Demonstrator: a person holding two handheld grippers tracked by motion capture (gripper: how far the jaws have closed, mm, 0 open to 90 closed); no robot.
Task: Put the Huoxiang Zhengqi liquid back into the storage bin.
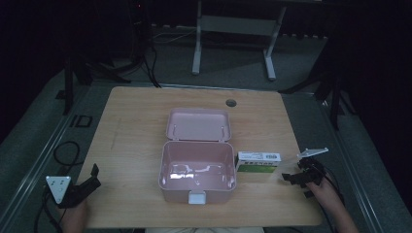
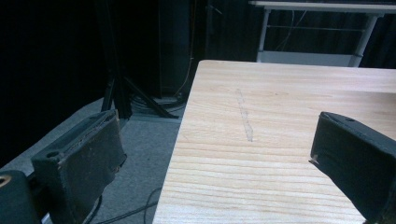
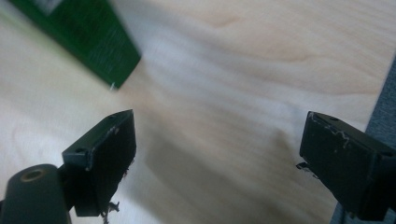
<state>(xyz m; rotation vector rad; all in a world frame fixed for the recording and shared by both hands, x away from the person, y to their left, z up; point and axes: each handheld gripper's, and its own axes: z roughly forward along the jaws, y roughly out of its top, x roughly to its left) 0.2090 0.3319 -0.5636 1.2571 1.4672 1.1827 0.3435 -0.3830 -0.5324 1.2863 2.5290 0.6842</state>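
Rt gripper (image 1: 295,175) near rt table edge, jaws spread wide, nothing between them. Aimed toward green-and-white carton (image 1: 258,162), which lies flat just beside rt wall of pink box (image 1: 197,171); looks close to touching, can't tell for sure. Carton corner (image 3: 88,35) visible upper left in rt gripper view, well off the jaw centreline. Box open, lid (image 1: 198,124) folded back flat on table (image 1: 131,141), interior bare. White latch (image 1: 197,197) at near wall.

Lt gripper (image 1: 86,183) parked at near-left corner, jaws also wide apart, holding nothing; lt gripper view looks along the table's left edge w/ floor beyond.

Judged step: approach for carton pickup, likely for placing into box.

Risks from here:
- Carton offset from jaw line → closing now probably catches a corner only, or misses. Needs re-centring first.
- Carton lies flat and low → steep approach may drive lower jaw into tabletop; shallow one may push carton instead of straddling it.
- Push toward box likely jams carton against rt wall or shifts the box, since nothing braces it (lt gripper well apart).
- Thin cardboard → hard squeeze may dent it; light squeeze may let it slip on lift.
- Rt gripper sits near table edge, cable trailing off it → possible snag when reaching in.
- Dim scene, rt gripper view blurred → alignment harder to judge.
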